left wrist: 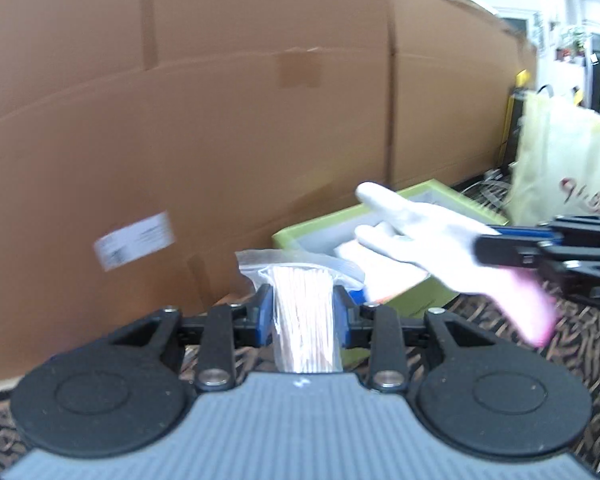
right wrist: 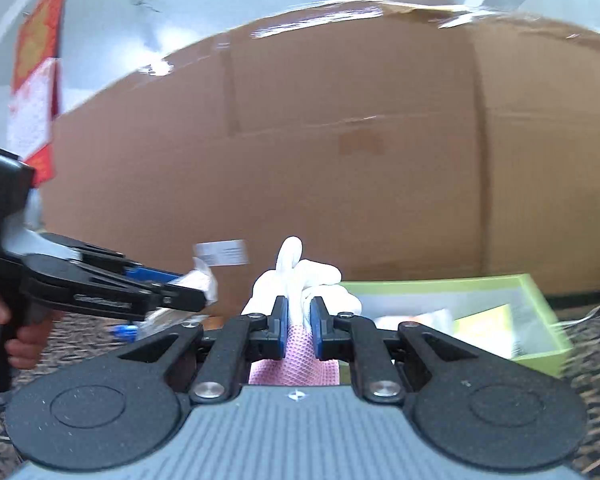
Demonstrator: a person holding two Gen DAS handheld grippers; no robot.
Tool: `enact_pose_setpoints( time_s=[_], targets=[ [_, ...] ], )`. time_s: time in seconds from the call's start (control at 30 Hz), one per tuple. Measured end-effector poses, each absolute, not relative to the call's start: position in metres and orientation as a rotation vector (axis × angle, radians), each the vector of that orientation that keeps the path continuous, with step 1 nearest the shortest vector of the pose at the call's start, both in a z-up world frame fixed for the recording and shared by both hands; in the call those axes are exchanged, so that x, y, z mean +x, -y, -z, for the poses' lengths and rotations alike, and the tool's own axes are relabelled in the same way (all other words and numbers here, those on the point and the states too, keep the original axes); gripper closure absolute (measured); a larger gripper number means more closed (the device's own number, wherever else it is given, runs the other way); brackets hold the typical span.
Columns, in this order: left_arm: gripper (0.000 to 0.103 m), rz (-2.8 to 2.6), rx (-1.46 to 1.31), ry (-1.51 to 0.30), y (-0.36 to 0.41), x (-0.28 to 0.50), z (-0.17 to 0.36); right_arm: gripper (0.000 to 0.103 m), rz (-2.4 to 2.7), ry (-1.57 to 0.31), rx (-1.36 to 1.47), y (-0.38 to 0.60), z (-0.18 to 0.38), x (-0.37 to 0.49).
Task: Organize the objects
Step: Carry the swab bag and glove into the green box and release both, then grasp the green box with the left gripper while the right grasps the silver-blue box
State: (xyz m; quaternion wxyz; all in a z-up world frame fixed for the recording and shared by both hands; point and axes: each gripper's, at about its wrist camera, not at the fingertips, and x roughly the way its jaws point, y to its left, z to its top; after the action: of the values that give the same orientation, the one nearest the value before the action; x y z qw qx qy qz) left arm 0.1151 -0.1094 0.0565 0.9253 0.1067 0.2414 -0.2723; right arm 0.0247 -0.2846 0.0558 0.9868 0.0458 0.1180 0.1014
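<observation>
My left gripper is shut on a clear zip bag of thin pale sticks, held above the patterned floor. My right gripper is shut on a white glove with a pink cuff. In the left wrist view the glove hangs over the green box, with the right gripper at the right edge. In the right wrist view the left gripper reaches in from the left with the bag, and the green box lies to the right with packets inside.
A large brown cardboard box fills the background close behind, with a white label. A pale yellow tote bag stands at the right. A dark patterned carpet covers the floor. A red and white hanging is on the wall.
</observation>
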Motion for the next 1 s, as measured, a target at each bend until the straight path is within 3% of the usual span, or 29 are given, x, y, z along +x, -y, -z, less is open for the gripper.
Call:
enact_pose_setpoints(
  time_s=[0.5, 0.57, 0.63, 0.7, 0.73, 0.77, 0.8, 0.87, 0.97, 1.0],
  targets=[
    [0.072, 0.594, 0.083, -0.573, 0.237, 0.208, -0.029, 0.088, 0.053, -0.268, 0.030, 0.364, -0.029, 0.122],
    [0.066, 0.595, 0.101, -0.583, 0.246, 0.217, -0.017, 0.087, 0.038, -0.332, 0.021, 0.363, -0.014, 0.140],
    [0.030, 0.587, 0.130, -0.592, 0.250, 0.223, -0.005, 0.077, 0.067, -0.400, 0.002, 0.362, 0.002, 0.154],
    [0.017, 0.551, 0.132, -0.586, 0.246, 0.224, 0.005, 0.073, 0.089, -0.424, 0.010, 0.365, 0.011, 0.158],
    [0.016, 0.547, 0.129, -0.583, 0.244, 0.224, 0.009, 0.062, 0.088, -0.413, 0.030, 0.368, 0.014, 0.156],
    [0.016, 0.546, 0.128, -0.588, 0.241, 0.224, 0.011, 0.044, 0.093, -0.404, 0.041, 0.370, 0.014, 0.154],
    [0.016, 0.542, 0.128, -0.596, 0.239, 0.225, 0.012, 0.037, 0.102, -0.396, 0.046, 0.370, 0.013, 0.155],
    [0.016, 0.539, 0.121, -0.599, 0.237, 0.223, 0.012, 0.033, 0.121, -0.381, 0.050, 0.371, 0.006, 0.149],
    [0.001, 0.526, 0.087, -0.571, 0.222, 0.208, 0.002, 0.027, 0.111, -0.335, 0.068, 0.370, -0.010, 0.133],
    [0.000, 0.512, 0.069, -0.552, 0.214, 0.203, -0.002, 0.024, 0.102, -0.313, 0.074, 0.366, -0.015, 0.124]
  ],
)
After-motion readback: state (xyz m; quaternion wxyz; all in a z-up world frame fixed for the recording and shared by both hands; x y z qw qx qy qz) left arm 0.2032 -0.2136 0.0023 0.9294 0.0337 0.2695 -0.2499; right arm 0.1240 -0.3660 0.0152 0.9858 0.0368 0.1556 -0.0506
